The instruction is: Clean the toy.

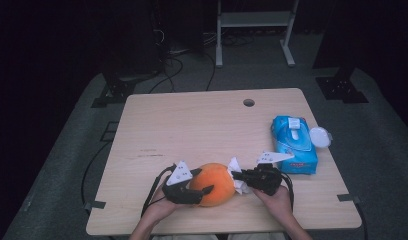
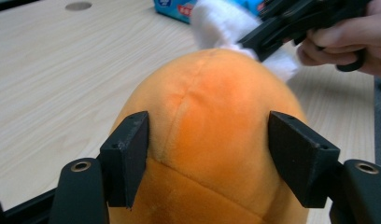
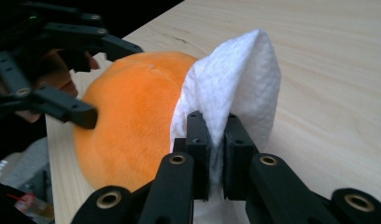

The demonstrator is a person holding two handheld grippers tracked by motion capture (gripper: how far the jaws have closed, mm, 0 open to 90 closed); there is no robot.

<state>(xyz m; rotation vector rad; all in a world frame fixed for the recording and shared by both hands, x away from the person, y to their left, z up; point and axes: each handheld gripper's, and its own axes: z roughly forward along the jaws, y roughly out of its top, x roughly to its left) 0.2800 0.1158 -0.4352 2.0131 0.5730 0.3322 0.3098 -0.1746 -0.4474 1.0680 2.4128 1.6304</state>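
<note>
An orange plush ball [image 1: 215,184] is clamped by the left gripper [image 1: 198,187]; a white wipe [image 3: 235,84], pinched in the right gripper [image 3: 216,140], is pressed at its 3 o'clock side, wiping seemingly underway.

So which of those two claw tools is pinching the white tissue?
The right gripper: its jaws are shut on the white wipe, pressed against the orange plush toy. The left gripper instead straddles the toy.

– Where is the high view looking from?
– It's looking forward and down over the whole table [image 1: 207,125], from well back.
– And the gripper views?
– Each is riding close behind its own jaws, facing the orange plush [image 2: 212,140] from opposite sides. All three are sharing that plush and the white wipe [image 3: 235,88].
</note>
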